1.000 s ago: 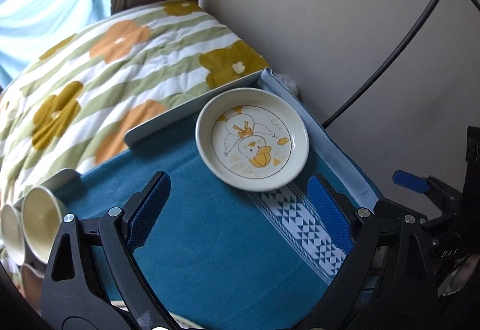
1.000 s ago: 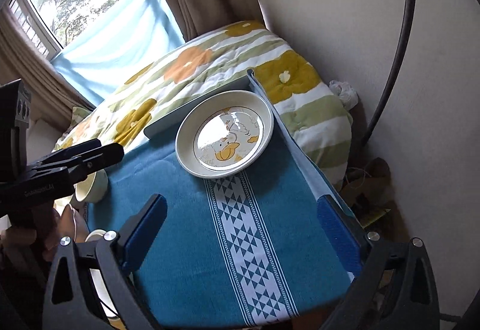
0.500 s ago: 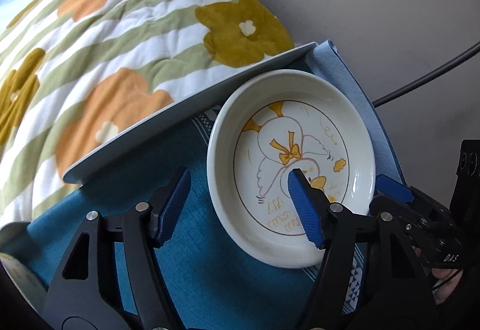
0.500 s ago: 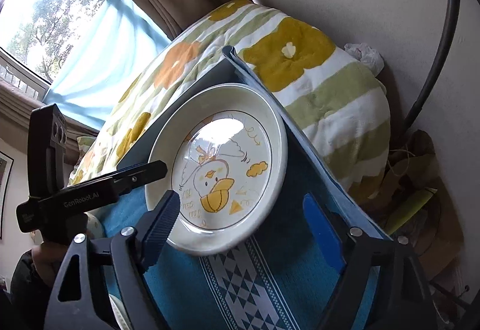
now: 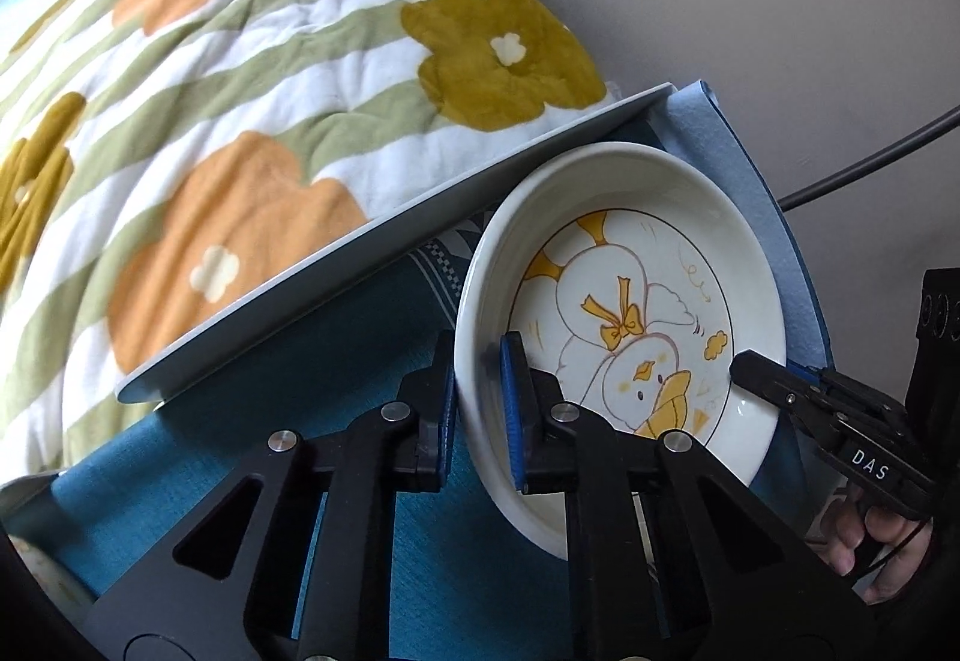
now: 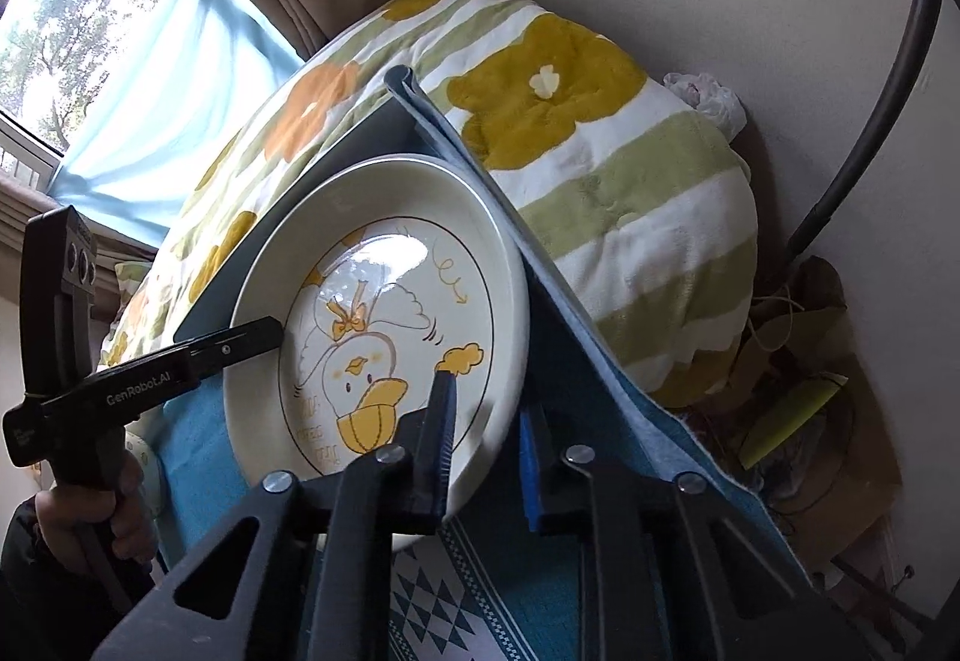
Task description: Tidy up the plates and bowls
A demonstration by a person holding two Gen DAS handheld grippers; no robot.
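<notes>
Plate (image 5: 624, 325) — now clamped at both rims, hand-held grippers freshly closed

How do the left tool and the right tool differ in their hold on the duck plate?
The left tool clamps the duck plate at its left rim; the right tool clamps the opposite, right rim. Each has one pad inside the dish and one outside. Both jaws just closed on the plate.

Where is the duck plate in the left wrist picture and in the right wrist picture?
Left wrist view: the duck plate fills the lower right, its left rim clamped in the left gripper.
Right wrist view: the plate is at centre, its lower right rim clamped in the right gripper.
Shared landmark: the flowered quilt lies behind the plate in both views.
</notes>
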